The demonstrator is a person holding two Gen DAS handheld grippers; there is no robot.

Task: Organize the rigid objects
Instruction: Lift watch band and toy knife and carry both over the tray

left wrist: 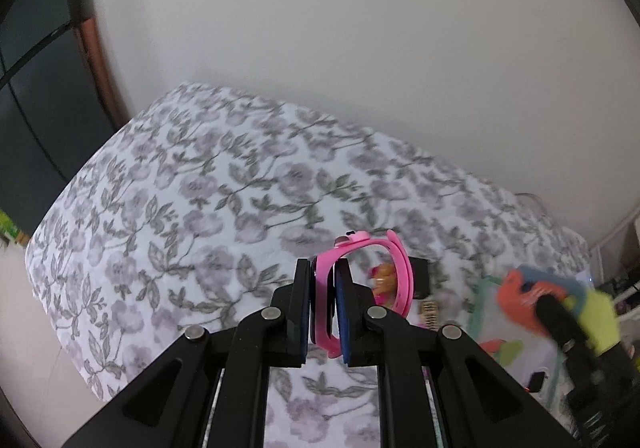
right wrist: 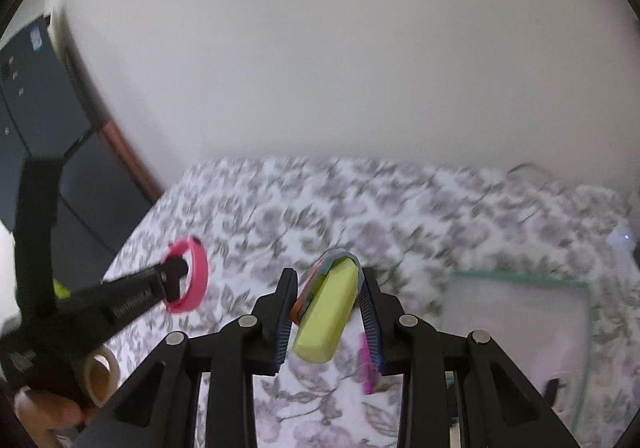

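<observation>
Two hand-held grippers above a bed spread with a flowered sheet (left wrist: 192,208). The left gripper (left wrist: 323,304) is closed tight on a pink watch (left wrist: 394,268), its pads clamping the watch body while the strap loops forward and to the right, clear of the sheet. The right gripper (right wrist: 326,312) is partly closed on a yellow-green toy (right wrist: 326,316) with an orange and blue side; the toy's long axis runs along the fingers, pointing away and slightly right. Both objects appear lifted off the bedding.

A clear pouch with a green border (right wrist: 516,328) lies flat on the sheet, ahead and to the right of the right gripper. If it is the destination, the right hand is the nearer; the left would have to cross rightward. A roll of tape (right wrist: 100,376) sits low at the left.
</observation>
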